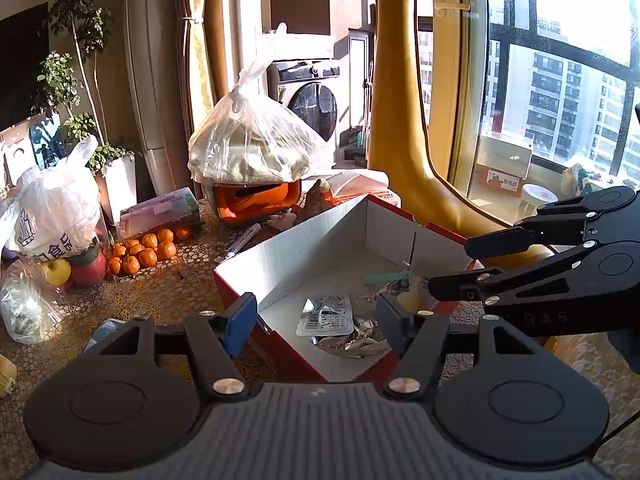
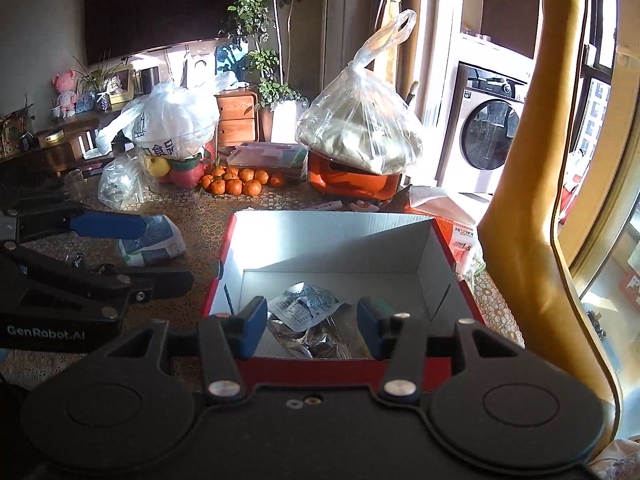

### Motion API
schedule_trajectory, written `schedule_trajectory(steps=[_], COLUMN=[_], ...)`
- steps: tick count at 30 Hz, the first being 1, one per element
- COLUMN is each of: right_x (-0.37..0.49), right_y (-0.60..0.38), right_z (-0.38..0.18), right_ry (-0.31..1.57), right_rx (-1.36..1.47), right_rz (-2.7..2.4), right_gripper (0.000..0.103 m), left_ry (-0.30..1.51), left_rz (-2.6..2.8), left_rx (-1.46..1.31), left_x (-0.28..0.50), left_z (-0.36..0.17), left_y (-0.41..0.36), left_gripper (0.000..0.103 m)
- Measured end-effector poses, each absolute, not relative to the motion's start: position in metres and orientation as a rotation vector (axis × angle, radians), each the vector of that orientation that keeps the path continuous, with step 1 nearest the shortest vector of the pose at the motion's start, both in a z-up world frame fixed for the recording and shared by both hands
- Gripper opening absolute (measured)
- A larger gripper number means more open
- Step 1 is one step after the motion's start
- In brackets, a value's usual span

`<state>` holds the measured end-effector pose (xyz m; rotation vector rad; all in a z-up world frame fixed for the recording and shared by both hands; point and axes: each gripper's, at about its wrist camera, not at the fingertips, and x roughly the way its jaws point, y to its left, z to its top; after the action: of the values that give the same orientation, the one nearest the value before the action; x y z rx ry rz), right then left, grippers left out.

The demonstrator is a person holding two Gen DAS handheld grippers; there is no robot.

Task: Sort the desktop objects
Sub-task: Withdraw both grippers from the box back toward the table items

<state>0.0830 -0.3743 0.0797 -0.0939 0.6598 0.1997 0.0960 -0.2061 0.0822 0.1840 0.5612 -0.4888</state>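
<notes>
The table (image 2: 192, 216), covered in a yellow-brown cloth with a honeycomb lace pattern, runs across both views; near its front stands the open cardboard box with red outer walls and white inner walls (image 1: 304, 240), its inside half in sun and half in shade. Behind the box a knotted clear plastic bag stuffed with pale cloth (image 1: 252, 144) sits on top of an orange plastic container (image 1: 256, 200); further left a white plastic carrier bag with dark printed characters (image 1: 52, 208) rests over a yellow apple and a red apple (image 1: 58, 270), and a heap of small orange mandarins (image 1: 146, 250) lies just beside a flat clear plastic case (image 1: 160, 210). A pale blue-and-white printed packet (image 2: 154, 240) lies on the cloth to the left of the box.

On the box floor lie crumpled silver foil wrappers (image 1: 352, 338) with a flat silver pouch bearing a white barcode label (image 1: 326, 314) on them.

The left gripper (image 1: 318, 316) hangs over the box's near-left corner; its blue-padded jaws stand partly apart and hold nothing. The right gripper (image 2: 312, 326) hangs over the box's near wall; in the left wrist view a small pale-yellow thing shows at its tip, but I cannot tell whether it is pinched; its own view shows the jaws partly apart with only the wrappers behind the gap.
</notes>
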Motion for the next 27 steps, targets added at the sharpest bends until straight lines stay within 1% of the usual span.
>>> schedule_trajectory(steps=[14, 17, 23, 27], right_x=[0.053, 0.047, 0.043, 0.042], right_y=[-0.356, -0.349, -0.332, -0.316], right_z=[0.067, 0.065, 0.055, 0.046], right_ry=[0.604, 0.583, 0.575, 0.571], right_rx=[-0.039, -0.046, -0.028, -0.048], right_rz=[0.183, 0.189, 0.223, 0.229], right_gripper=[0.050, 0.052, 0.058, 0.059], left_ry=[0.488, 0.483, 0.465, 0.463], left_rz=[-0.450, -0.433, -0.376, -0.347], left_rx=[0.166, 0.158, 0.162, 0.168], left_x=[0.053, 0.046, 0.032, 0.024], left_z=[0.078, 0.074, 0.064, 0.056], left_y=[-0.178, -0.168, -0.148, -0.135], left_gripper=[0.065, 0.065, 0.065, 0.065])
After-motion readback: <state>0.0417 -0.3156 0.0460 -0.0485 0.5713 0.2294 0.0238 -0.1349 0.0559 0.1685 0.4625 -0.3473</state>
